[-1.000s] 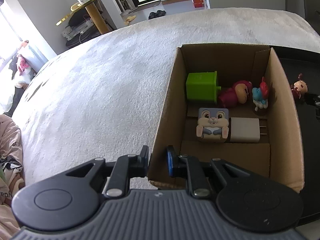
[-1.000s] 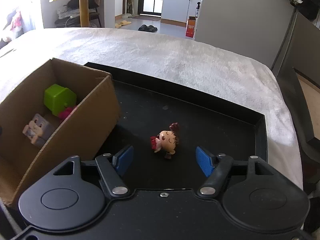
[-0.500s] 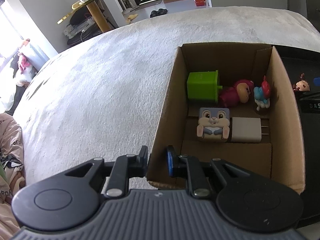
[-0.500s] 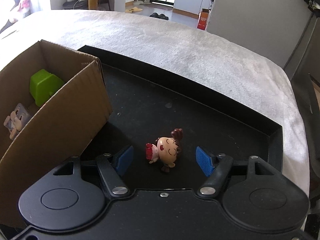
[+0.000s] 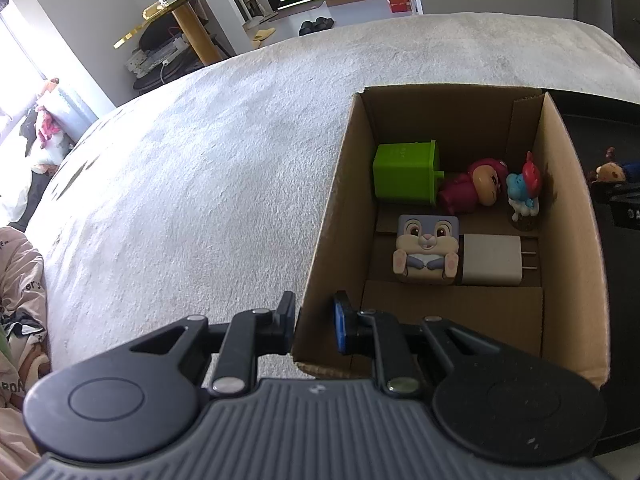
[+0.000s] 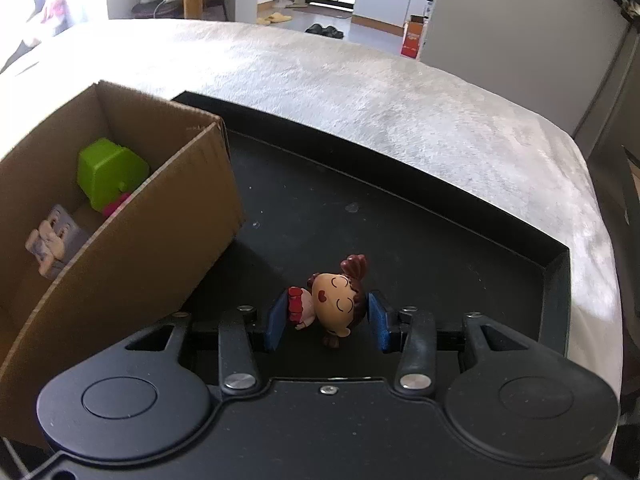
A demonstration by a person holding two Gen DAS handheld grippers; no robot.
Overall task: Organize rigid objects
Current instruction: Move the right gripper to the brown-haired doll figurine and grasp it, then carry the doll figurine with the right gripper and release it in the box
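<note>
A small girl figurine (image 6: 334,300) with brown hair and a red skirt lies on the black tray (image 6: 400,208). My right gripper (image 6: 328,322) is shut on it, a blue pad at each side. My left gripper (image 5: 314,322) is shut on the near left wall of the cardboard box (image 5: 320,240). Inside the box lie a green cube (image 5: 404,174), a pink bear toy (image 5: 474,186), a blue and red figurine (image 5: 524,190), a rabbit block (image 5: 426,250) and a white charger (image 5: 492,260). The girl figurine also shows in the left wrist view (image 5: 610,170).
The box (image 6: 132,240) stands on the left part of the tray, which rests on a white fluffy cover (image 5: 180,180). The tray's raised rim (image 6: 556,280) runs along the back and right. A gold round table (image 5: 180,4) stands in the room behind.
My right gripper moved forward around the girl figurine and closed on it. My left gripper kept its hold on the box wall.
</note>
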